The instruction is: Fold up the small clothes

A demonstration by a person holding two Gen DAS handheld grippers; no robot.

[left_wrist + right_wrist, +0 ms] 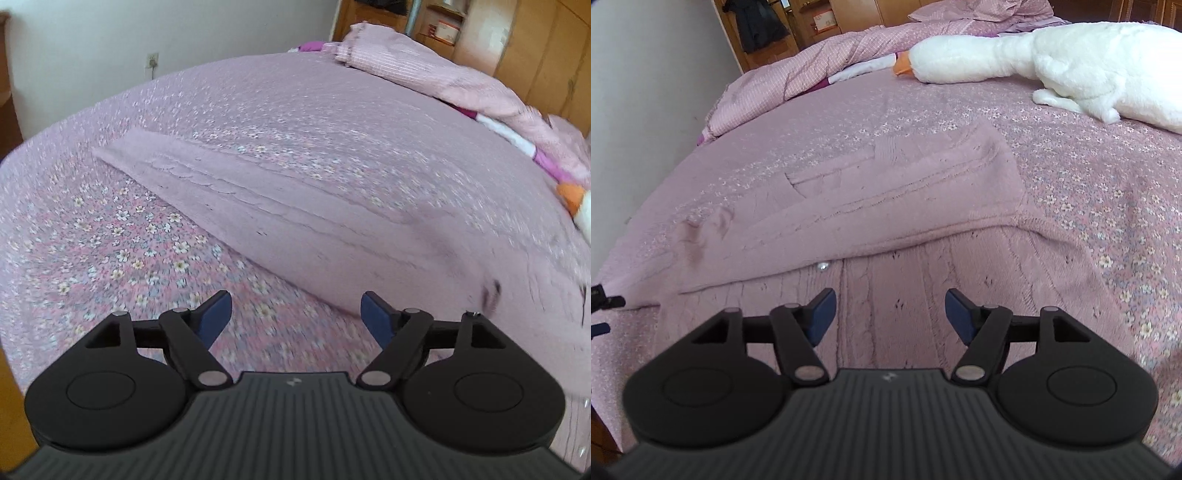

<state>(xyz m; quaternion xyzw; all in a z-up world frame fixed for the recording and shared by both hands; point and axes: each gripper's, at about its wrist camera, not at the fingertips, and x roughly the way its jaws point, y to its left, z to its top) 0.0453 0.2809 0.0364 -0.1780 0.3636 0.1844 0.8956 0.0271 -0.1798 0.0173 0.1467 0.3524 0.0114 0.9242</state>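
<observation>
- The pink knit cardigan (923,206) lay flat on the floral bedspread (1108,192), near the front edge of the bed, its body closest to you and one sleeve folded across the chest.
- By my reading you were partway through: that sleeve looked laid in, but the body had not yet been doubled over, and the left wrist view showed a long stretch of the knit (280,206) running out flat and unfolded.
- The other sleeve's state could not be made out for certain from either view.
- Your right gripper (889,314) hung over the cardigan's lower body with its fingers wide apart, holding nothing; whether the tips brushed the knit could not be told.
- Your left gripper (296,317) stood just as wide apart and empty, over bare bedspread just beside the garment's edge.
- Further back lay a white plush goose (1052,59) and a rumpled pink quilt (798,85), both well apart from the cardigan.
</observation>
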